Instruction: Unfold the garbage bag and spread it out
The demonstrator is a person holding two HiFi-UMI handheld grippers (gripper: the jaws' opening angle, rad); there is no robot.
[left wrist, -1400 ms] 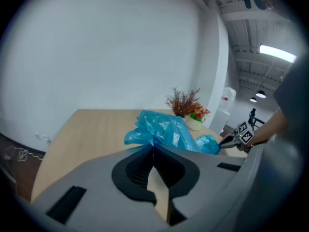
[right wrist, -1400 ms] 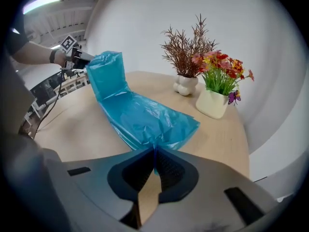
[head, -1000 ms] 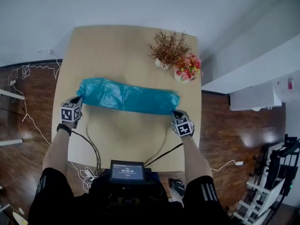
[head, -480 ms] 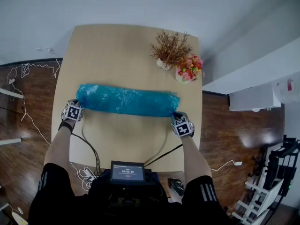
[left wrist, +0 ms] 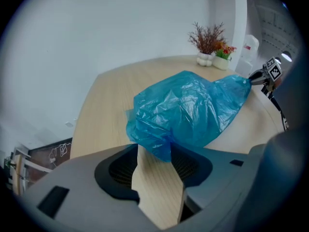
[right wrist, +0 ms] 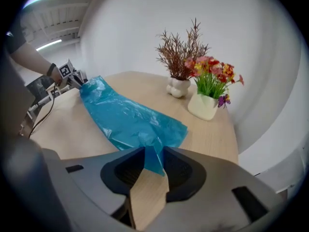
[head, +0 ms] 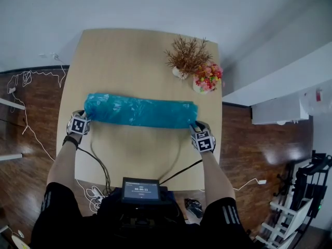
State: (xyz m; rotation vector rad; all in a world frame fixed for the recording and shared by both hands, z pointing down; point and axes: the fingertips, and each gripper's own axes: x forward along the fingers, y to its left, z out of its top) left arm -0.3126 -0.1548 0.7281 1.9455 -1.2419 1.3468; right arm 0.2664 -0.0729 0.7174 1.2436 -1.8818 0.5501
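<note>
A blue garbage bag (head: 140, 111) lies as a long, crinkled band across the middle of the wooden table (head: 140, 51). My left gripper (head: 82, 119) is at the bag's left end and my right gripper (head: 197, 129) at its right end. In the left gripper view the jaws (left wrist: 157, 153) are opening. A corner of the bag (left wrist: 183, 112) droops loosely between them, with bare table in the gap. In the right gripper view the jaws (right wrist: 154, 156) are opening too, and a thin flap of the bag (right wrist: 130, 120) hangs between the pads.
A dried-twig plant in a white vase (head: 184, 61) and a pot of coloured flowers (head: 206, 79) stand at the table's far right. Black cables (head: 98, 160) trail over the near edge. A small screen (head: 140, 191) sits at the person's waist.
The bag's left end has come nearer to me, so the bag lies straighter across the table. Both hands have stayed almost where they were.
</note>
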